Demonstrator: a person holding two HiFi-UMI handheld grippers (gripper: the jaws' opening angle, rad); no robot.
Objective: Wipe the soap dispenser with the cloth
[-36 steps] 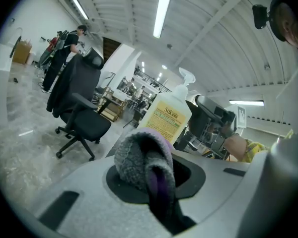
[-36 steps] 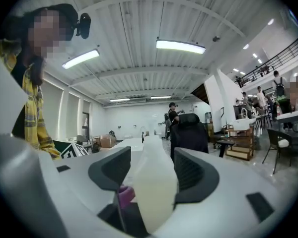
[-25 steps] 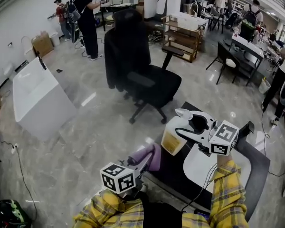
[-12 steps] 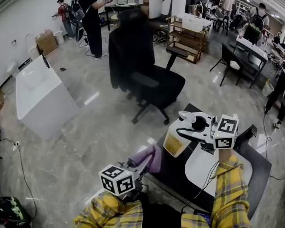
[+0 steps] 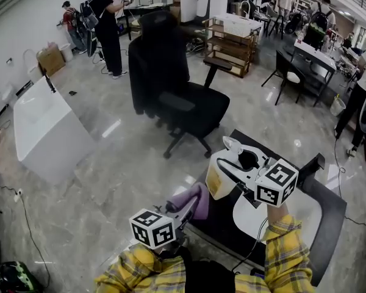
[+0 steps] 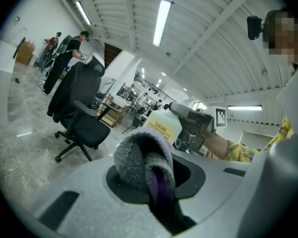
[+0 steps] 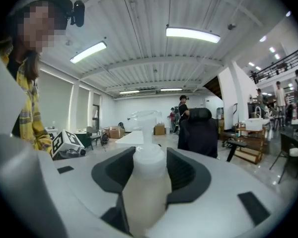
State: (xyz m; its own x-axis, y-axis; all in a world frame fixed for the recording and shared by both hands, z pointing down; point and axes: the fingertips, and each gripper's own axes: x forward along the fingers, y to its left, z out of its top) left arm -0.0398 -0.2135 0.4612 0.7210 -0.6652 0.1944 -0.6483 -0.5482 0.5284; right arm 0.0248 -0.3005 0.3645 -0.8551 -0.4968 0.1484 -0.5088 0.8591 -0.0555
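The soap dispenser (image 5: 219,179) is held steady for wiping by the right gripper (image 7: 148,172), just closed on its neck; the cloth (image 5: 194,199) is clamped beside it in the left gripper (image 6: 154,182).

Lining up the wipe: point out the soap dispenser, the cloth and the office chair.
soap dispenser (image 7: 144,192), right gripper view, on its pale body.
cloth (image 6: 128,157), left gripper view, on its grey bulge.
office chair (image 5: 198,105), head view, on its seat.

Left tool (image 6: 151,180) clamping purple cloth (image 6: 139,155), soap dispenser (image 6: 164,126) beyond
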